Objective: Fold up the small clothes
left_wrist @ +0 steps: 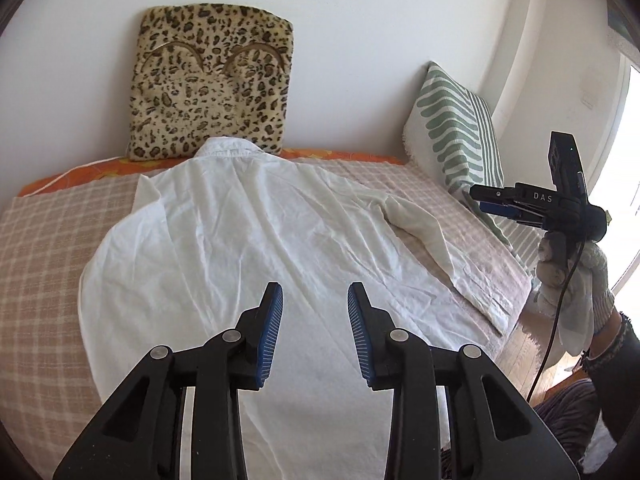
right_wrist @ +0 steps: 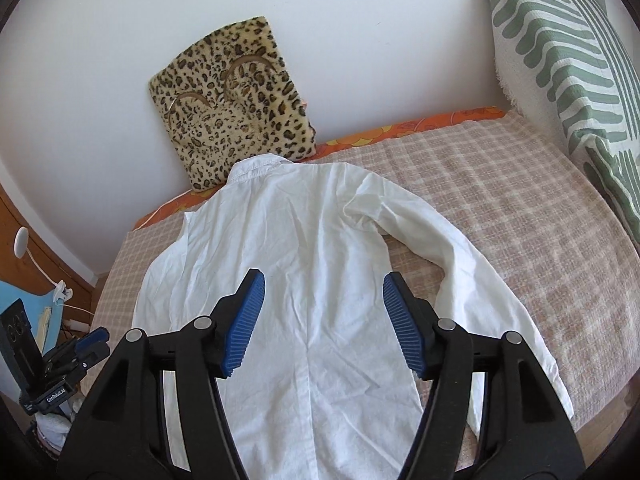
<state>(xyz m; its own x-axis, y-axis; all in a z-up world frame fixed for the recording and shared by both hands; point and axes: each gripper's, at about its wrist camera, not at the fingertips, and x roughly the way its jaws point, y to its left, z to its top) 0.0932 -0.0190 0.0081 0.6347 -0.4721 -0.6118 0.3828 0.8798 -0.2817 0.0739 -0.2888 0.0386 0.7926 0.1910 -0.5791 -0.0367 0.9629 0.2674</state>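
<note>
The white shirt (right_wrist: 304, 272) lies collar-to-hem from 12 to 6 o'clock beneath both released, empty hand-held grippers, right hand-held gripper (right_wrist: 324, 320) nearer its sleeve (right_wrist: 472, 276), left hand-held gripper (left_wrist: 315, 328) over the hem.

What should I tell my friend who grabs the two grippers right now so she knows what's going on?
Left gripper: open, holding nothing, above the lower part of the white shirt.
Right gripper: open, holding nothing, above the shirt too.
The shirt lies spread flat, back side up, on the checked blanket, collar toward the leopard cushion. One sleeve stretches out toward the green striped pillow.
Done: shirt laid out.
Left: every fold, probably sleeves first.
</note>
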